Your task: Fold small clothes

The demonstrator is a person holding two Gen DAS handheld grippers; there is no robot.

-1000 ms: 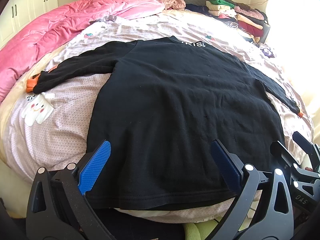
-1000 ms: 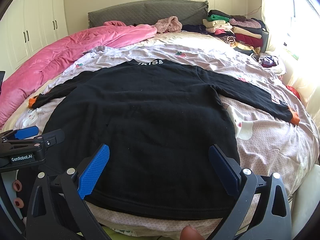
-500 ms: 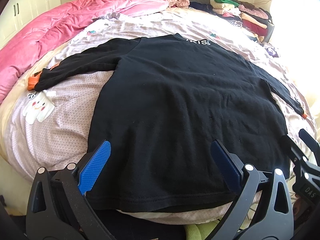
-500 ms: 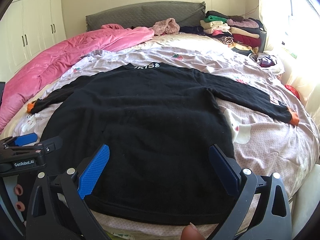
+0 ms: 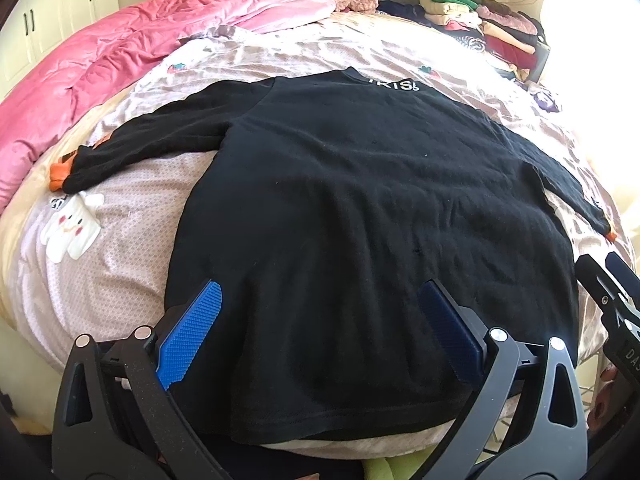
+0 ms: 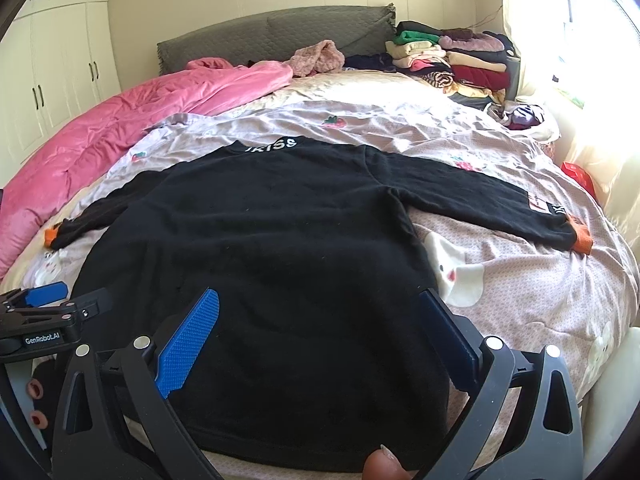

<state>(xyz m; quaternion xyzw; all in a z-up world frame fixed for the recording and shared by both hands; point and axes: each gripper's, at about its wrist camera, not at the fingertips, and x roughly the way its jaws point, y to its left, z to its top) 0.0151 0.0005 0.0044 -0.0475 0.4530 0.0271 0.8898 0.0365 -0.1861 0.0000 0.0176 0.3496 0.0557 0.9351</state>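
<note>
Lying flat, soft black knit sweater (image 5: 360, 220) on bedsheet (image 5: 120, 248).

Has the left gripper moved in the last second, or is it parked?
Yes. The left gripper has lifted and tilted back: in the right wrist view it sits lower and further from the shirt's orange cuff.

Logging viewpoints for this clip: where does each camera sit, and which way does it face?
Left wrist: on the left gripper, near the hem, facing the headboard across the black sweater; open jaws show, right gripper at right edge.
Right wrist: on the right gripper, same heading; open jaws, a fingertip, left gripper at left edge.
Shared: sweater, pink quilt, clothes stack.
</note>
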